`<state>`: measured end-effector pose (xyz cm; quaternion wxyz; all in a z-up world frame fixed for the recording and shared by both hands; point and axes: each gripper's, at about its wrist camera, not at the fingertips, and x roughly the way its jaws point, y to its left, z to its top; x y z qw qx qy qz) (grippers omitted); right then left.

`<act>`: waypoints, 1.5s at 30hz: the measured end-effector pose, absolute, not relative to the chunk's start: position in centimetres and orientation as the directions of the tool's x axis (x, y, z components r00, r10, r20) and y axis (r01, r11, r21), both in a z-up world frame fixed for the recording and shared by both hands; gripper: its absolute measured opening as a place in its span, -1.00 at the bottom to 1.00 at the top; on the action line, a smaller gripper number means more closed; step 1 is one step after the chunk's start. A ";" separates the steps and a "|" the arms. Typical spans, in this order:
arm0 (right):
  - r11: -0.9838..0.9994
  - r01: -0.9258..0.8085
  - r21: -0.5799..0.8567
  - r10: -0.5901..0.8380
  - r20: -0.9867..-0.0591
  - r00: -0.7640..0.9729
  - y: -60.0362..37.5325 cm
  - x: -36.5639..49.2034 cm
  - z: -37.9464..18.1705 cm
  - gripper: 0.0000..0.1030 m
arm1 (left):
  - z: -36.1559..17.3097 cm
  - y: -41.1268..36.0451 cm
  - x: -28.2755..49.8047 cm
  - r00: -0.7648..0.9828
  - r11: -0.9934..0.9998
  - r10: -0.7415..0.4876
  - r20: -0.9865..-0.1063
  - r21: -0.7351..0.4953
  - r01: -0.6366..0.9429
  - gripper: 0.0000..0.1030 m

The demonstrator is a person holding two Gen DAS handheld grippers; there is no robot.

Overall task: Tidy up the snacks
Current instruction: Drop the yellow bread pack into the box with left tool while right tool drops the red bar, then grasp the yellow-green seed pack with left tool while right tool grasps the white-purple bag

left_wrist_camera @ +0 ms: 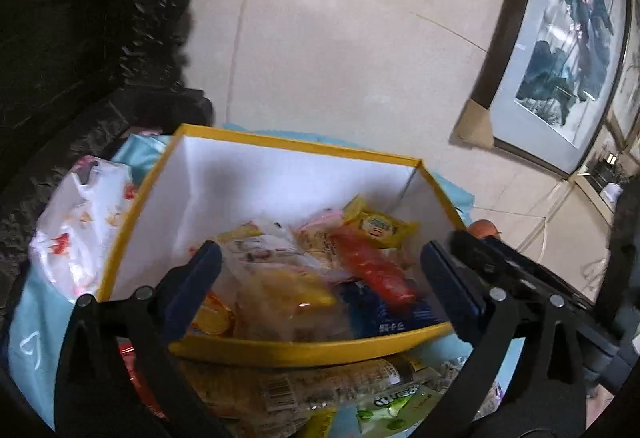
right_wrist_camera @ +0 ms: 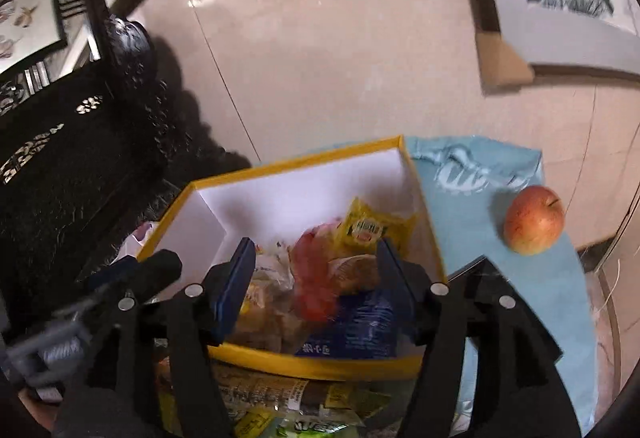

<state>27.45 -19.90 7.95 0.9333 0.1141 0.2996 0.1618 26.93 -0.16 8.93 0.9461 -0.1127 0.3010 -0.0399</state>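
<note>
A yellow box (left_wrist_camera: 304,352) with white inside walls holds several snack packs: a red stick pack (left_wrist_camera: 374,268), a yellow biscuit pack (left_wrist_camera: 378,226), a blue pack (left_wrist_camera: 394,318) and clear bags. The box also shows in the right wrist view (right_wrist_camera: 320,362), with the red pack (right_wrist_camera: 314,278) blurred above the pile. My left gripper (left_wrist_camera: 320,290) is open and empty above the box's near side. My right gripper (right_wrist_camera: 316,288) is open over the box, with the blurred red pack between its fingers, not pinched.
More snack packs lie in front of the box (left_wrist_camera: 340,390) on a light blue cloth (right_wrist_camera: 500,238). A red apple (right_wrist_camera: 534,225) sits right of the box. A white plastic bag (left_wrist_camera: 76,230) lies left. A dark carved cabinet (right_wrist_camera: 60,157) stands left; a wall with sockets is behind.
</note>
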 end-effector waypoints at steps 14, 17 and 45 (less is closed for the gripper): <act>0.899 -0.184 0.398 0.395 -0.552 0.734 -25.4 17.4 5.3 0.42 | 7.9 1.6 16.5 0.798 0.985 -0.101 -0.595 -0.174 -0.005 0.96; 0.888 -0.167 0.428 0.407 -0.565 0.717 -25.9 16.1 3.8 0.42 | 5.7 2.0 14.2 0.778 0.987 -0.096 -0.620 -0.162 -0.008 0.96; 0.844 -0.115 0.524 0.454 -0.582 0.675 -26.9 14.8 -1.4 0.70 | -5.4 3.6 17.2 0.606 0.990 0.085 -0.791 -0.004 -0.144 0.96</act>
